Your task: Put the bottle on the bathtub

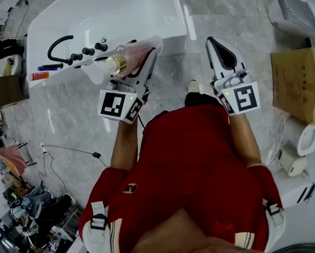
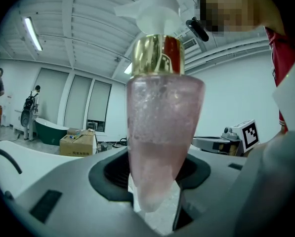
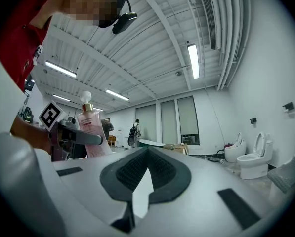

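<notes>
Bottle of translucent pink plastic with gold collar and white pump [image 1: 124, 61], clamped tight in left gripper [image 1: 140, 62], held at near edge of glossy white bathtub [image 1: 94, 15]. Right gripper [image 1: 216, 44] pressed shut, empty, just beside bathtub's corner.

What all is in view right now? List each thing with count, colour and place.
bottle: one, pink with gold collar and white pump, between the left gripper's jaws
bathtub: one, white, ahead on the left
faucet: one, black, on the bathtub's near rim
tube: one, red, at the rim's left end
cardboard box: one, brown, on the floor at right
toilet: one, white, by the far wall on the right
red shirt: one, on the person
left gripper: one, grey, clamped on the bottle
right gripper: one, grey, jaws together, empty
</notes>
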A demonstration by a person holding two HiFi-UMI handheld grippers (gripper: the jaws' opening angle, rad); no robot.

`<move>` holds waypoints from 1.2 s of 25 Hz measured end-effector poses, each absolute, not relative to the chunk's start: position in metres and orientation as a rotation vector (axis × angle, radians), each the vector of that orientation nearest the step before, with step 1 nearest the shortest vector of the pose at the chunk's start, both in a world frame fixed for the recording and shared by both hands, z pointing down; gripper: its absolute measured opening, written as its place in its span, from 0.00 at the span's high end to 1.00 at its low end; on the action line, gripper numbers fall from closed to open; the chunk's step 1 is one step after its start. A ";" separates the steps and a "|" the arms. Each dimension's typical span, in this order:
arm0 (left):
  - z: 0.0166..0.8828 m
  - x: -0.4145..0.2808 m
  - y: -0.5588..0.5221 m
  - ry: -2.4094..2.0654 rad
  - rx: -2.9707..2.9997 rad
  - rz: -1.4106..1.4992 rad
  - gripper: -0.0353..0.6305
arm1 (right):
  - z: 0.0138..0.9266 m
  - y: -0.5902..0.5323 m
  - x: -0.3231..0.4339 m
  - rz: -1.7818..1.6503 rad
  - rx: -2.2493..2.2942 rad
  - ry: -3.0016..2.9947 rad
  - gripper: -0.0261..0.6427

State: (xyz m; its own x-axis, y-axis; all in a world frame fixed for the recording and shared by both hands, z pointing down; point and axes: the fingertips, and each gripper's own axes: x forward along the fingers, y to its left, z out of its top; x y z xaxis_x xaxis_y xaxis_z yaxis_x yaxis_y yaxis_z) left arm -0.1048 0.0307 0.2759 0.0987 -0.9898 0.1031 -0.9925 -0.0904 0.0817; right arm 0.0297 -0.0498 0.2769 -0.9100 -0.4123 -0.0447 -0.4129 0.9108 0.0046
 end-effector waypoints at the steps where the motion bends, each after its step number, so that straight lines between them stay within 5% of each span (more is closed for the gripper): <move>1: 0.280 -0.108 0.023 -2.033 2.213 0.037 0.61 | 0.279 -0.058 0.027 0.023 -0.641 3.035 0.97; 30: 0.371 -0.154 -0.109 -2.037 2.048 0.138 0.61 | 0.322 -0.171 0.007 -0.052 -0.694 3.104 0.97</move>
